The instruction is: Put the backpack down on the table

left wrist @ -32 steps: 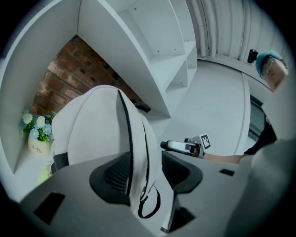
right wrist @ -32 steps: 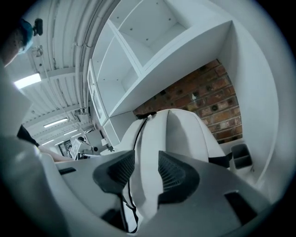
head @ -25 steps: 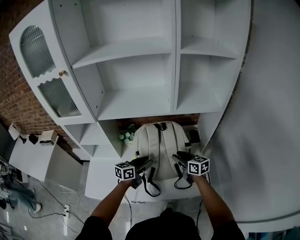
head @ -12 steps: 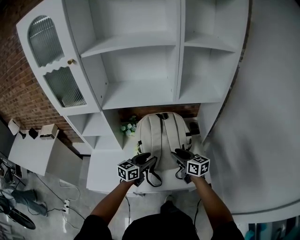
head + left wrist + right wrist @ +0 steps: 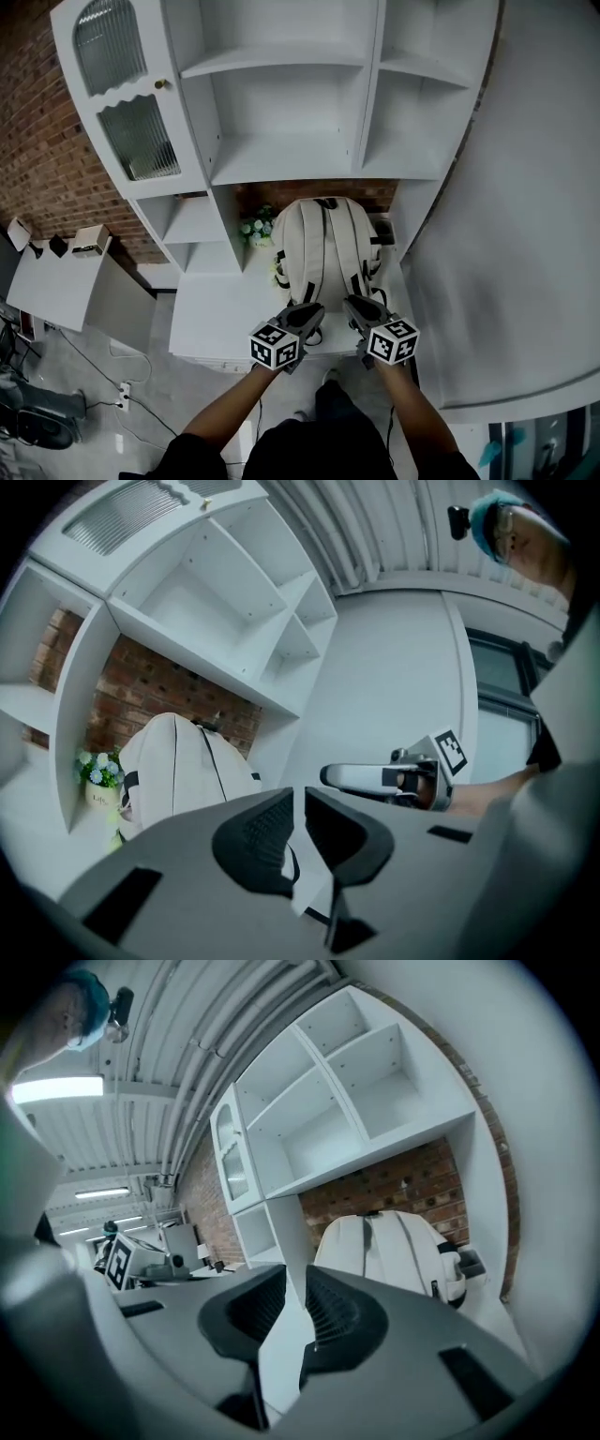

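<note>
A small pot of flowers (image 5: pixel 255 231) sits just left of the cream backpack (image 5: pixel 325 246), which stands upright on the white table (image 5: pixel 216 314). Near the backpack's front edge the left gripper (image 5: pixel 309 315) and, to its right, the right gripper (image 5: pixel 355 309) hang clear of it. Each pair of jaws has just been closing to a narrow gap, with nothing between them.

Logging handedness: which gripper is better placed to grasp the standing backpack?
Left, narrowly: a backpack strap lies just past the left gripper's jaws; the right gripper faces only table. Both pairs of jaws have just been closing, nothing between them.
</note>
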